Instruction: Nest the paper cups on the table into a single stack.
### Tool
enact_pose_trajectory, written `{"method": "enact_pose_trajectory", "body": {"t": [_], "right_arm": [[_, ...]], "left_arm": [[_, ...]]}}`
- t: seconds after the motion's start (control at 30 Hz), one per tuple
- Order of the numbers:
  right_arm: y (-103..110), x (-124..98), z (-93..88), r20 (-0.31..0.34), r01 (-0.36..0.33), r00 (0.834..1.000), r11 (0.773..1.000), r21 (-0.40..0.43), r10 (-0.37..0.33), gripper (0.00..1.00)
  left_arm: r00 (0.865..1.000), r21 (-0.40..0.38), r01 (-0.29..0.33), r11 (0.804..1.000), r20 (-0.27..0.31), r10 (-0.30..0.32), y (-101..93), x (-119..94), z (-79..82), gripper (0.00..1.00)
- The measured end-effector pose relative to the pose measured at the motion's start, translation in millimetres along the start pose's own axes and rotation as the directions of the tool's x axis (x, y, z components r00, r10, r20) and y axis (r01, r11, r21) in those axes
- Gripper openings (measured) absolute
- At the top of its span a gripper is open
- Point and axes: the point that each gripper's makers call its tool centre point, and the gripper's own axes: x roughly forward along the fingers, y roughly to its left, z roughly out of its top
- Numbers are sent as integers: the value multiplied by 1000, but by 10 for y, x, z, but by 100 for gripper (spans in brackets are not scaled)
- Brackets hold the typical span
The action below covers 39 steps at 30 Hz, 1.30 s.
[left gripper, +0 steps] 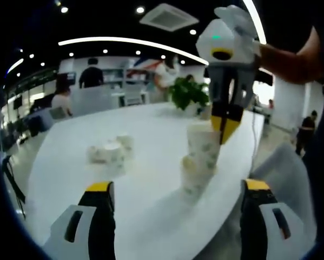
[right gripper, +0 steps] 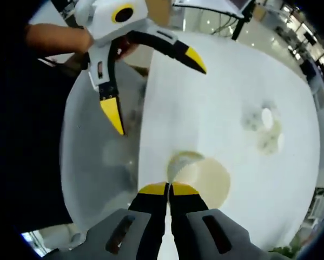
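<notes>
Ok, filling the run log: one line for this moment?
right gripper: shut on stack rim | left gripper: open, empty | loose cups: on table

On the white table [left gripper: 151, 141], the right gripper [left gripper: 225, 127] pinches the rim of the top cup of a stack [left gripper: 200, 160]. More paper cups [left gripper: 112, 150] lie apart. The left gripper [left gripper: 178, 189] hangs wide open.

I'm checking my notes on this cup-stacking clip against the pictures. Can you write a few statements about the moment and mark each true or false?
1. The right gripper pinches the rim of the top cup on the stack. True.
2. The left gripper is shut on a cup. False: its jaws are spread and hold nothing.
3. Loose cups lie apart from the stack on the table. True.
4. The table is black. False: it is white.
</notes>
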Motion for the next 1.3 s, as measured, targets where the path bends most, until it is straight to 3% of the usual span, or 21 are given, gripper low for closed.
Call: {"method": "enact_pose_trajectory", "body": {"t": [0.53, 0.93, 1.3], "right_arm": [[-103, 90, -158, -35, 12, 999, 999, 32, -11, 0], [-122, 212, -122, -17, 15, 1000, 998, 62, -14, 0], [-133, 310, -145, -3, 12, 1000, 999, 41, -12, 0]], "left_arm": [[1000, -4, -4, 1000, 2, 4, 10, -1, 6, 95], [1000, -6, -3, 1000, 0, 3, 10, 0, 5, 94], [1000, -7, -6, 1000, -4, 6, 20, 6, -3, 93]]}}
